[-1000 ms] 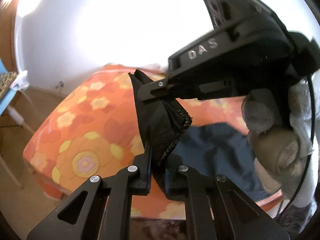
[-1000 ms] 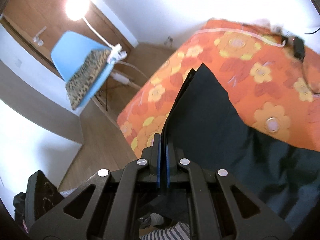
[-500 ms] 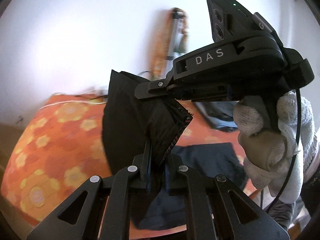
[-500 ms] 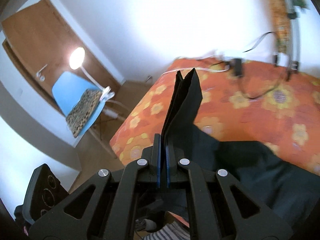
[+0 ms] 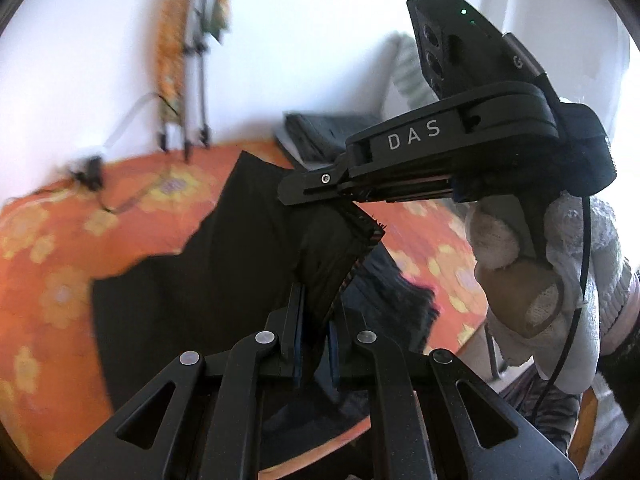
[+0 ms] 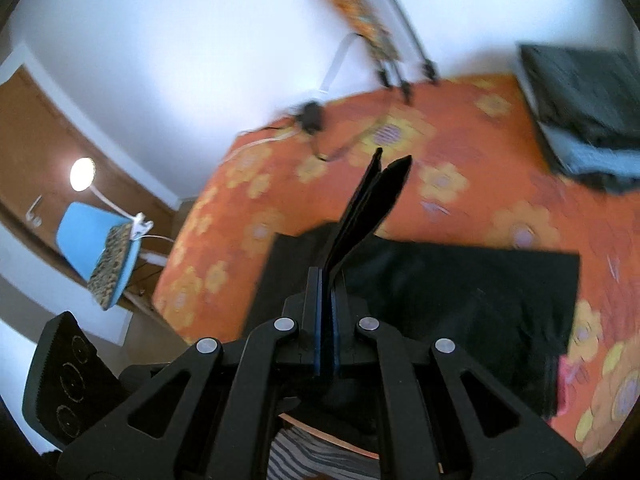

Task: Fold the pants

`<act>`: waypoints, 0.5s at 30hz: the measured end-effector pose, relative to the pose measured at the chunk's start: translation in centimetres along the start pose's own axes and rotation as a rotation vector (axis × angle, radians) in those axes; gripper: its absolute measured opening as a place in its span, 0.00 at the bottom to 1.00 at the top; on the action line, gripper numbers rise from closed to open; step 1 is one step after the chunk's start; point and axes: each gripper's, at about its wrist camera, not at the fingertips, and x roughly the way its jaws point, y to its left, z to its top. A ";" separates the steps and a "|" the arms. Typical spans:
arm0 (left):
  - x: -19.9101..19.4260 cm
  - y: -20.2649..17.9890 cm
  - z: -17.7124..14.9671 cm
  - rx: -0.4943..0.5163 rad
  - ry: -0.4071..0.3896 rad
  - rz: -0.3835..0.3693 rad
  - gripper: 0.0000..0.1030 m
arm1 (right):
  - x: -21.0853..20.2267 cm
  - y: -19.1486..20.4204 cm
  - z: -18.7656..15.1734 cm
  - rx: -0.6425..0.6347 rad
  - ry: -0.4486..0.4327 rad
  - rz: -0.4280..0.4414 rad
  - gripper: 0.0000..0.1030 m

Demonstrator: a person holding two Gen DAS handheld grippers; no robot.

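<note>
Dark pants (image 5: 180, 300) lie partly spread on an orange flowered bedspread (image 5: 48, 240), with one end lifted. My left gripper (image 5: 316, 344) is shut on a thick bunched edge of the pants. Just beyond it in the left wrist view, my right gripper (image 5: 344, 200), held by a gloved hand (image 5: 560, 280), pinches the same raised fabric. In the right wrist view my right gripper (image 6: 326, 312) is shut on a doubled flap of the pants (image 6: 460, 300), which sticks up past the fingers. The rest of the pants lies flat on the bedspread (image 6: 480, 160) below.
A stack of folded dark clothes (image 6: 580, 100) sits at the bed's far right corner. A cable with a black adapter (image 6: 312, 116) lies near the wall. A tripod (image 6: 392, 32) stands behind the bed. A blue chair (image 6: 96, 248) and a lamp (image 6: 82, 174) stand left of the bed.
Both grippers have swung sideways across the bed with the pants still pinched. The view turned from the bed's left end toward its far right corner, and the dark cloth now spreads wider below.
</note>
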 end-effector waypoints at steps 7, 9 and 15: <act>6.3 -2.3 -1.8 0.009 0.130 -0.060 0.08 | 1.0 -7.3 -3.8 0.084 0.027 -0.055 0.04; 6.4 -3.2 -2.5 0.007 0.156 -0.074 0.08 | 1.3 -8.8 -4.6 0.102 0.034 -0.063 0.04; 6.7 -3.9 -3.4 0.012 0.229 -0.135 0.19 | 2.1 -12.0 -6.5 0.112 0.046 -0.116 0.03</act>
